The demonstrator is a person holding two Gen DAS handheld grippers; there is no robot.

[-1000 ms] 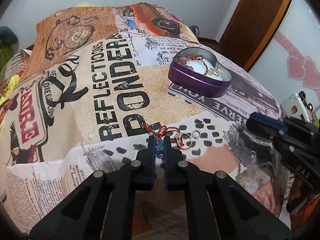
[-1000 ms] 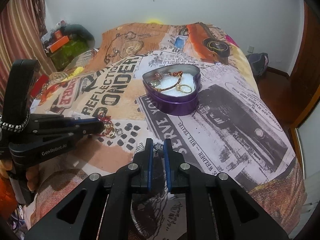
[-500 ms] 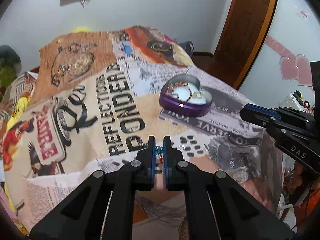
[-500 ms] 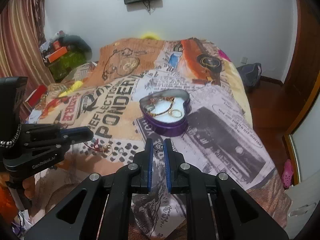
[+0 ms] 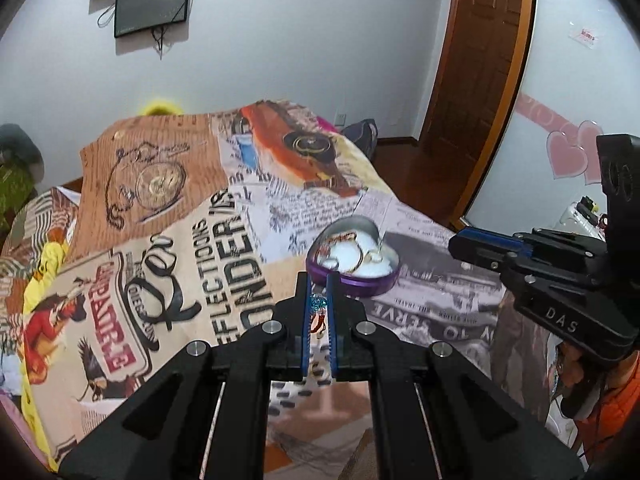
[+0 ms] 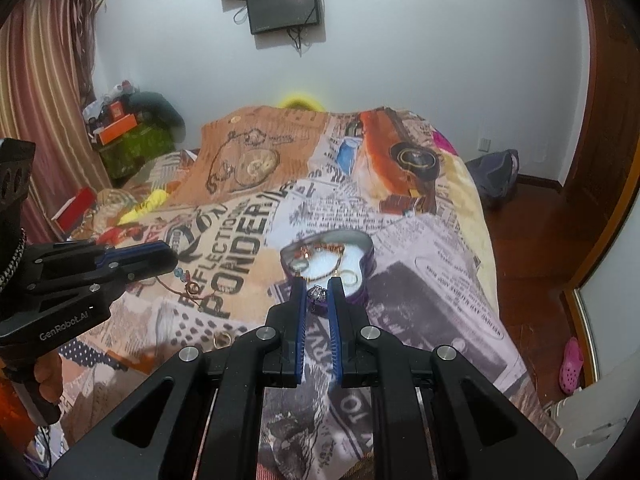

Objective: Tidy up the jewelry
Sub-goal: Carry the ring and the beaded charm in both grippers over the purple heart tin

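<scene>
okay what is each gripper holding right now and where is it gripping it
The left gripper pinches a red cord bracelet at its blue-beaded end, the rest dangling. The right gripper pinches a small silver ring between its fingertips.

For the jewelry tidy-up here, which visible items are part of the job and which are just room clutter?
Job:
- heart tin with pieces already inside
- beaded cord in the left gripper
- silver ring in the right gripper
- gold ring on the bedspread

Lying about:
- wall screen
- dark bag
- pink shoe

Glossy metal heart tin [image 5: 362,280], printed cloth bedspread [image 5: 192,248]
</scene>
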